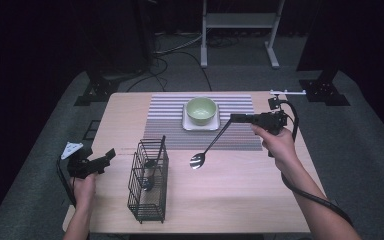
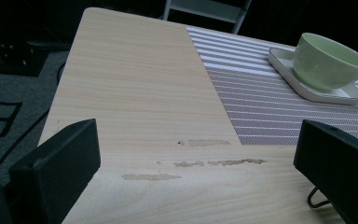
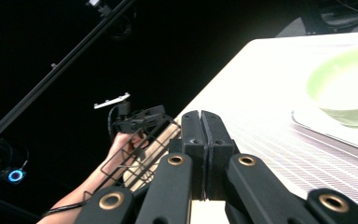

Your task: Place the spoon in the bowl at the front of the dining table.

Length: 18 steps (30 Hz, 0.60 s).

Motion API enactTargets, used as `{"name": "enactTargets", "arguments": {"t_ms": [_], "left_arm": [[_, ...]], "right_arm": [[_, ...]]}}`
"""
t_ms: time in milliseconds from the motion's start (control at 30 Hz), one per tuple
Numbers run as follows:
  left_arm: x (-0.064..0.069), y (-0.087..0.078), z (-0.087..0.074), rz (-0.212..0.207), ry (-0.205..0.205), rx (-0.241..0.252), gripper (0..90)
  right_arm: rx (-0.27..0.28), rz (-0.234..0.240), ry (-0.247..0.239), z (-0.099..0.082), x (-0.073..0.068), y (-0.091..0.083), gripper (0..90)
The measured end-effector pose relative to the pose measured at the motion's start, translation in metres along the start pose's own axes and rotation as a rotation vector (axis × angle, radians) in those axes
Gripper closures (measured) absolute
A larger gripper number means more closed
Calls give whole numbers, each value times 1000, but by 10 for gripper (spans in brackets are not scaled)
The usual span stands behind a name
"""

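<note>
At the near left, the left gripper (image 1: 109,155) rests open and empty beside the wire caddy (image 1: 149,181), whose utensils are hard to make out. Mid-table, the right gripper (image 1: 233,118) clamps a spoon (image 1: 211,144) by its handle, bowl hanging over bare table (image 1: 240,190). Farther: striped mat (image 1: 170,131), green bowl (image 1: 201,110) on white plate (image 1: 187,123).

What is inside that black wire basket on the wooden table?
In the black wire basket, two dark-handled utensils stand upright; one looks like a spoon with its bowl low down. The mesh and dim light hide what kind the other is.
</note>
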<state>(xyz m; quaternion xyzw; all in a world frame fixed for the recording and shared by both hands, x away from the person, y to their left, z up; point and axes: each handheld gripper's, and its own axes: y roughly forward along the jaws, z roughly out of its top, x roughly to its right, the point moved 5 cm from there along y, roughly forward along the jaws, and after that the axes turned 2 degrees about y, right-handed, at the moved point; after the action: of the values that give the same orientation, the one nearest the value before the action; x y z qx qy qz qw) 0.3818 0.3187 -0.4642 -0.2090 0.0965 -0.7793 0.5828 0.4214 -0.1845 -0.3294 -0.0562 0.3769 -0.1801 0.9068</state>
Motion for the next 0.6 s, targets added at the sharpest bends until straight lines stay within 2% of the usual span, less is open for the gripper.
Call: {"name": "enactTargets", "arguments": {"t_ms": [300, 600], "left_arm": [[0, -1, 0, -1, 4, -1, 0], [-2, -1, 1, -1, -3, 2, 0]], "right_arm": [[15, -56, 18, 5, 20, 1, 892], [24, -91, 19, 15, 30, 9, 892]]}}
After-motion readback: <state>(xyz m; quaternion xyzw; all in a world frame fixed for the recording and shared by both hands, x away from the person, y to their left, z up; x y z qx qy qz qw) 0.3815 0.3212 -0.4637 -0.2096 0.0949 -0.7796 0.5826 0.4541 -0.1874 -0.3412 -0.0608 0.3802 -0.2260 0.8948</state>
